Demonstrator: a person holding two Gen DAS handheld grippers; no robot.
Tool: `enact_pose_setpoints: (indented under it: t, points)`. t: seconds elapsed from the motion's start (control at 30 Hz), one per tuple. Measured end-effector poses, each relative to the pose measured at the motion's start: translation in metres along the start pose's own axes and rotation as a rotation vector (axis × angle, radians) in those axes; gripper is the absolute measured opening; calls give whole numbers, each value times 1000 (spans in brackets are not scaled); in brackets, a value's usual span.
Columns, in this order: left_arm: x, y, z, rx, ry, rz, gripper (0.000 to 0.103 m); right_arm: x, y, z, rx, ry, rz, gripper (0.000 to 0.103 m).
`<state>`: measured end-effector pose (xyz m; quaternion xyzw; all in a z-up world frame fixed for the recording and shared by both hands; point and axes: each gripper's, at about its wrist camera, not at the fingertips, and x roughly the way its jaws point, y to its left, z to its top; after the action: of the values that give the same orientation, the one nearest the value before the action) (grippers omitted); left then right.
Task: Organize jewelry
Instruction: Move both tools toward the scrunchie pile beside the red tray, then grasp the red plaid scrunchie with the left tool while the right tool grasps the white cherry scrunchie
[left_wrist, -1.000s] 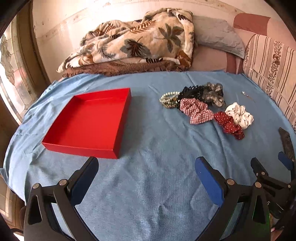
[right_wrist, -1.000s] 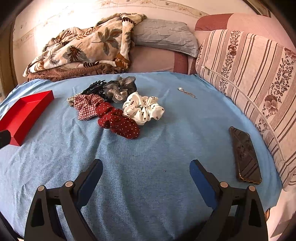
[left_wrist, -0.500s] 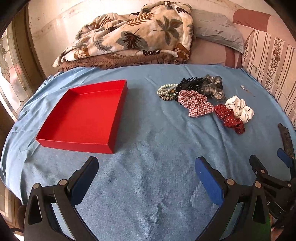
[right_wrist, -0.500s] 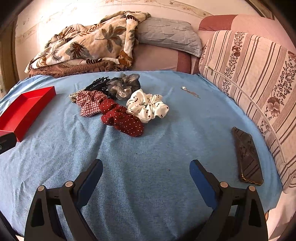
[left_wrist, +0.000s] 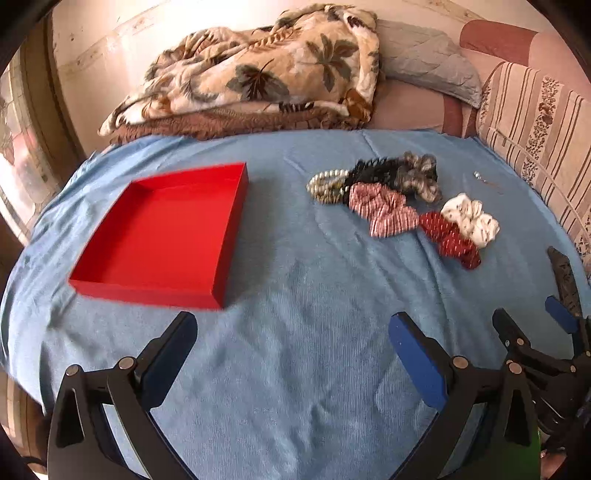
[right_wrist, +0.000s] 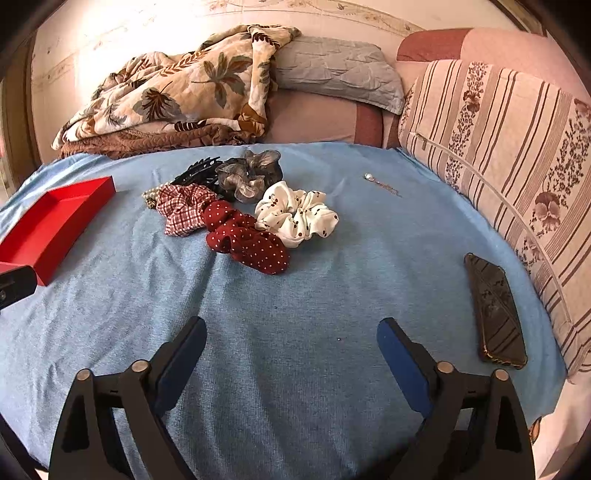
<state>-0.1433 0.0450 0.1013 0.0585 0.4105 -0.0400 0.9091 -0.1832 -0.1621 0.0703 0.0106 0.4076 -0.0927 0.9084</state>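
Note:
An empty red tray (left_wrist: 159, 236) (right_wrist: 55, 221) lies on the blue bedsheet at the left. To its right is a cluster: pearl bracelets (left_wrist: 327, 184), a black claw clip (right_wrist: 197, 171), a grey scrunchie (right_wrist: 249, 173), a plaid scrunchie (left_wrist: 382, 210) (right_wrist: 183, 208), a dark red dotted scrunchie (right_wrist: 247, 240) (left_wrist: 450, 240) and a white scrunchie (right_wrist: 297, 214) (left_wrist: 471, 219). A small earring (right_wrist: 382, 184) lies apart, farther right. My left gripper (left_wrist: 293, 354) and right gripper (right_wrist: 291, 350) (left_wrist: 533, 321) are both open, above bare sheet, nearer than everything.
A dark phone (right_wrist: 495, 314) lies on the sheet at the right, near a striped cushion (right_wrist: 498, 147). A leaf-print blanket (left_wrist: 258, 77) and a grey pillow (right_wrist: 336, 72) are piled at the back. The sheet's front edge is close below both grippers.
Both views have shifted a little: the tray and the cluster now sit higher and slightly farther off in the left wrist view. Nothing on the sheet has moved. Both grippers stay open.

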Motion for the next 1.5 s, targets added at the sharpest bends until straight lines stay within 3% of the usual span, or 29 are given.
enact_pose_setpoints:
  t: [0.1,0.2,0.3,0.47,0.67,0.83,0.97,1.03,1.07,1.1,1.17,1.27,1.5]
  points:
    - [-9,10,27,9,-81,38,103,4,-11,7,58,25,62,94]
    - [-8,19,59,-6,-114,20,103,12,-27,19,126,29,88,94]
    - [12,16,85,-13,-68,-31,103,23,-44,34,182,21,108,91]
    - [68,-8,106,-27,50,-121,103,56,-69,59,261,40,145,74]
    - [135,-33,110,-75,191,-202,82,98,-90,71,395,96,254,71]
    - [179,-40,111,-144,260,-238,79,117,-92,72,429,136,315,71]
    - [196,-49,108,-155,310,-277,61,126,-89,74,424,151,319,71]
    - [196,-57,108,-131,294,-261,48,130,-87,74,415,165,309,71]
    - [196,-60,108,-120,300,-273,26,132,-87,74,413,171,308,63]
    - [197,-63,107,-114,322,-286,10,133,-86,73,414,173,308,54]
    - [193,-66,106,-115,340,-301,8,137,-85,72,409,194,324,18]
    - [169,-68,105,-78,308,-305,8,134,-85,70,407,189,324,10]
    - [94,-42,96,-40,225,-362,8,99,-71,73,320,114,275,8]
